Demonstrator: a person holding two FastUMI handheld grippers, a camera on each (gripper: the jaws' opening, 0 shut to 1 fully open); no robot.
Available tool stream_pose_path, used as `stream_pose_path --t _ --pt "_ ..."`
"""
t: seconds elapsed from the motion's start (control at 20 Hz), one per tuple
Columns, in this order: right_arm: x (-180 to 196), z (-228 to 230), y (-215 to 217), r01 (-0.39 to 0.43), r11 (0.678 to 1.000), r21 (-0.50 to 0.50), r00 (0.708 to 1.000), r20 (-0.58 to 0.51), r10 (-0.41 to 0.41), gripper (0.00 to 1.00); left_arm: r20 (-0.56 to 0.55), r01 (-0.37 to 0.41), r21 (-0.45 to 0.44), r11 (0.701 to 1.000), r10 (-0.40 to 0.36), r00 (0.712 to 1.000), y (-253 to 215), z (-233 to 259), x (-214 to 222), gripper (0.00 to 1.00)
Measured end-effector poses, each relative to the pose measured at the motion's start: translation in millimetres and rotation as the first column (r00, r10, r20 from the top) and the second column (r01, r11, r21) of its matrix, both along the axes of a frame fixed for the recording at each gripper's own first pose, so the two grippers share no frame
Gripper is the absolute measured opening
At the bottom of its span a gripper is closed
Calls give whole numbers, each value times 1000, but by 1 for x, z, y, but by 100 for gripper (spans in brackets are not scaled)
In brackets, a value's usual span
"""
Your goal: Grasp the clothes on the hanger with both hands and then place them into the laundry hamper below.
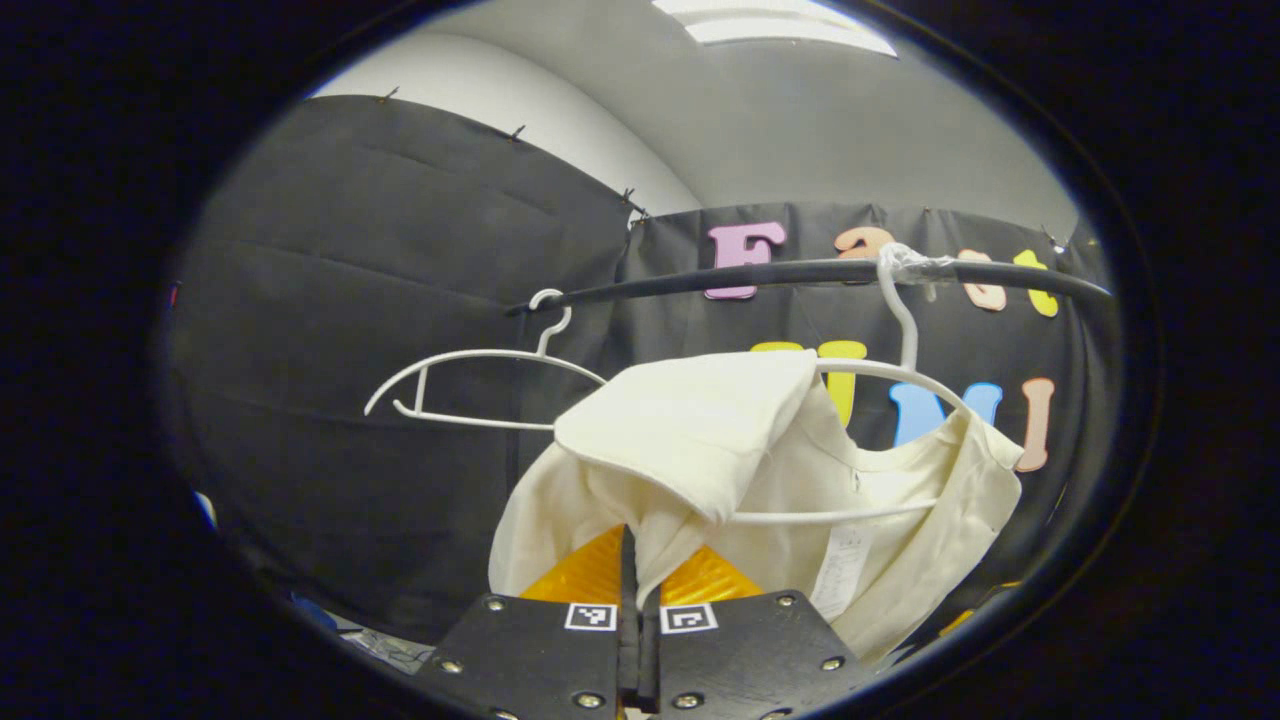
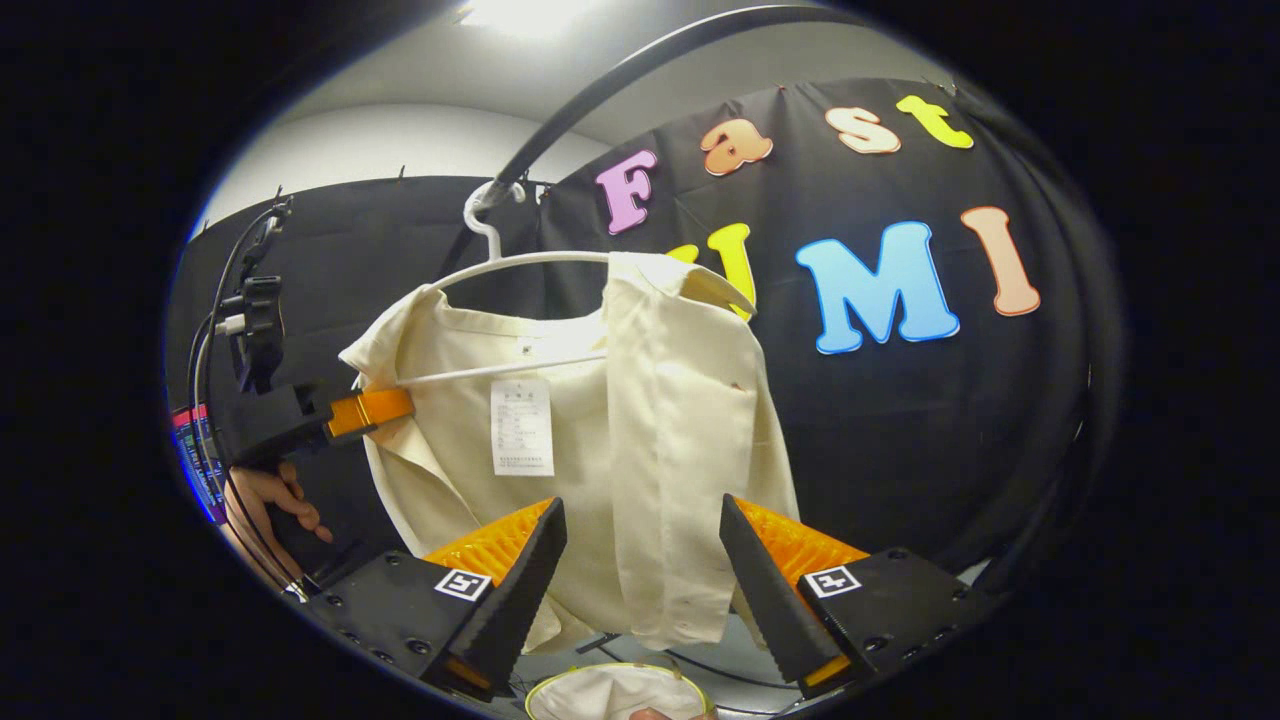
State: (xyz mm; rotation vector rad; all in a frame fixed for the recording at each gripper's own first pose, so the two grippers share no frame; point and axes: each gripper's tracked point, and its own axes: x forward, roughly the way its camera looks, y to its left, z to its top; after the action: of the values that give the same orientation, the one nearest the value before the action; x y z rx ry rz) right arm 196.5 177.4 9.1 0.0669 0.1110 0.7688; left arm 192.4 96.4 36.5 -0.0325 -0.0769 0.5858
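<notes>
**Garment between the right gripper's fingers, one edge already pinched**

The cream fabric shirt [image 2: 640, 420] hangs lengthwise downward from a white wire hanger [image 2: 520, 262] on the black rail [image 1: 800, 270]. The left gripper [image 1: 636, 600] is closed on its side edge. The right gripper [image 2: 640, 570] stands spread, the hem between its fingers. The white-lined hamper [image 2: 615, 692] lies directly below.

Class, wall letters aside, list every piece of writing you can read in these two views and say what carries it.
Care label on the cream shirt: printed lines, too small to read.
Neck tag inside the collar: too small to read.
Square markers on the right gripper: patterns, no words.
No text here is legible.
</notes>
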Motion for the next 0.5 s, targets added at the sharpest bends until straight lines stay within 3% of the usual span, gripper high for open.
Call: stream_pose_path --t 0.5 --pt "63 12 46 113 994 5 993 -26 -113 98 -10 -15 11 1000 16 1000 -4 -2 -3 1"
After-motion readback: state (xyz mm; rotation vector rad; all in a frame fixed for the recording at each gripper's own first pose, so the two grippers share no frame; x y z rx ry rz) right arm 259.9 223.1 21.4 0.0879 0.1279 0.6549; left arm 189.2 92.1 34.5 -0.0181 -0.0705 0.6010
